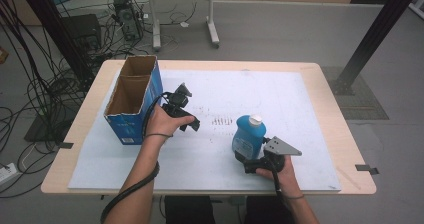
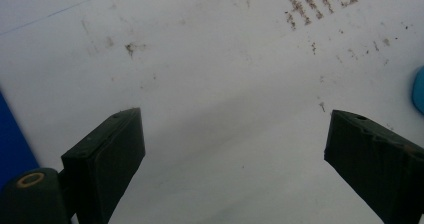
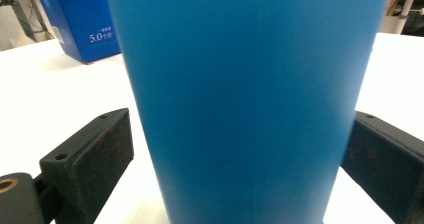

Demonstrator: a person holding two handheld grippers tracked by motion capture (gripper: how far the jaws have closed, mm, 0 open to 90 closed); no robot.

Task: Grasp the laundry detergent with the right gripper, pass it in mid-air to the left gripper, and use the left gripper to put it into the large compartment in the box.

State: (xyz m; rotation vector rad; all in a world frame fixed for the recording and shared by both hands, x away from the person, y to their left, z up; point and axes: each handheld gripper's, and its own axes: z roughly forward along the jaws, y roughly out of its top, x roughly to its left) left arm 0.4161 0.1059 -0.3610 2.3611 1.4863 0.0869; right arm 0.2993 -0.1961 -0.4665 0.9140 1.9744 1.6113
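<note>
While the right tongs (image 1: 243,155) straddle its base, jaws wide and not visibly touching it, the blue bottle (image 1: 248,135) stands upright toward the table's (image 1: 325,109) front edge, placed for gripping. Bottle: white cap, label on its side. Left tongs (image 1: 184,109): spread wide, holding nothing, beside the open blue carton (image 1: 131,101).

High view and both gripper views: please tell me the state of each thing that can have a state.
Blue bottle: upright on the white mat, white cap on, between the right tool's jaws.
Cardboard box: upright, top open, inside looks empty.
Left tool: open, holds nothing, beside the box.
Right tool: open; left jaw clearly apart from the bottle, right jaw close, contact unclear.
White mat: flat, stained near the middle.
</note>
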